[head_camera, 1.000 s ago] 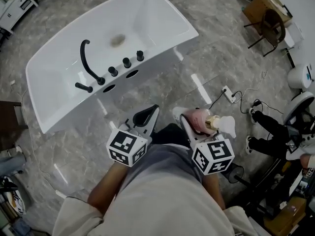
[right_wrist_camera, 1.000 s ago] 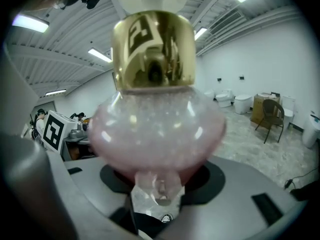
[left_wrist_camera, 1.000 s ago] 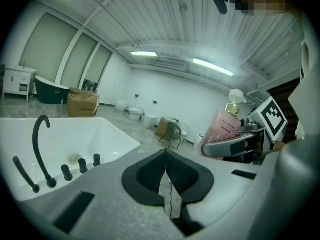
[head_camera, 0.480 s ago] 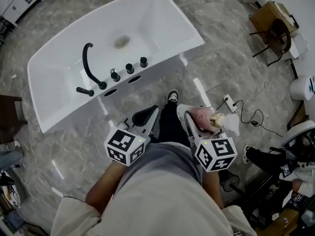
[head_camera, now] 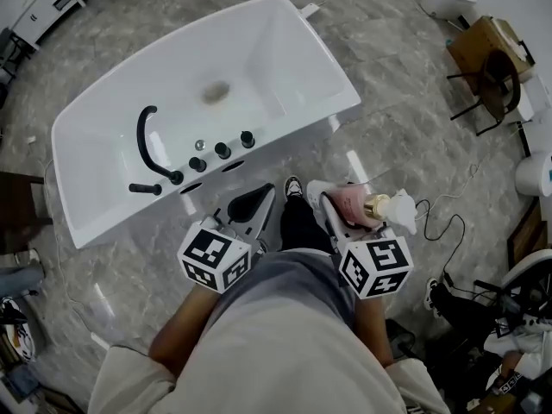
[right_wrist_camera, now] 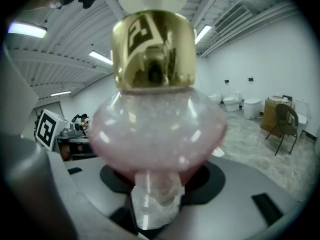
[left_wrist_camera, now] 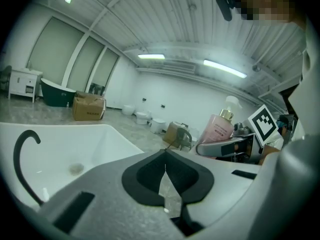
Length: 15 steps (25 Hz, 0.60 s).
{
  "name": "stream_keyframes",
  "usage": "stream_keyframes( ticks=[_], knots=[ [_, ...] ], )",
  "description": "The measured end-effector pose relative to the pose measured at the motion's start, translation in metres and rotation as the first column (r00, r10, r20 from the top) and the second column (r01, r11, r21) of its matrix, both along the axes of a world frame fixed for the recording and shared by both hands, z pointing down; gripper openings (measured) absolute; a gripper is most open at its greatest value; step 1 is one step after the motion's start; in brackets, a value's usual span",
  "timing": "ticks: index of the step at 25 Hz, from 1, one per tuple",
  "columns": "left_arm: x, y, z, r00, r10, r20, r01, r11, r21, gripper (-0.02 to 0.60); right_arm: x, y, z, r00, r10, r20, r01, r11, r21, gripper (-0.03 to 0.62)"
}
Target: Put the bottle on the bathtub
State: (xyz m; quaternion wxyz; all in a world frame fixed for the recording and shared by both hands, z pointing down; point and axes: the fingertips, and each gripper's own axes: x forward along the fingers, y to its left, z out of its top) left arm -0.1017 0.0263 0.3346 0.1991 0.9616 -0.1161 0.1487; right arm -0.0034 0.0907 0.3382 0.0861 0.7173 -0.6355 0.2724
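A pink bottle (head_camera: 352, 202) with a gold collar and a white pump lies on its side in my right gripper (head_camera: 338, 203), which is shut on it. In the right gripper view the bottle (right_wrist_camera: 157, 129) fills the frame and its body presses between the pads. The white bathtub (head_camera: 297, 119) stands on the floor ahead and to the left, apart from both grippers. My left gripper (head_camera: 251, 206) is shut and empty, pointing toward the tub's near side. From the left gripper view (left_wrist_camera: 165, 159) I see the tub (left_wrist_camera: 90, 144) and the bottle (left_wrist_camera: 218, 129) at the right.
A black faucet (head_camera: 145, 136) and three black knobs (head_camera: 222, 150) sit on the tub's near ledge; a drain (head_camera: 214, 93) shows inside. My shoe (head_camera: 293, 186) is on the marble floor. A cable (head_camera: 448, 210), a wooden chair (head_camera: 487, 63) and a white cabinet (head_camera: 43, 7) lie around.
The tub has come nearer to both grippers as I walk toward it, and a shoe has stepped into view. The bottle stays held in the right gripper.
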Motion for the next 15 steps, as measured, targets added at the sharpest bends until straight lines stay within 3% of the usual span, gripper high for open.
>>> stream_keyframes(
  ticks=[9,15],
  knots=[
    [0.066,-0.053,-0.004,0.999,-0.048,0.016,0.048,0.999,0.022,0.008,0.068,-0.061,-0.001,0.997,-0.083,-0.002,0.083,0.996,0.008,0.219],
    [0.093,-0.097,-0.010,0.987,-0.160,0.020,0.159,0.986,0.058,0.008,0.108,-0.104,0.002,0.991,-0.135,-0.006,0.135,0.991,0.011,0.219]
  ],
)
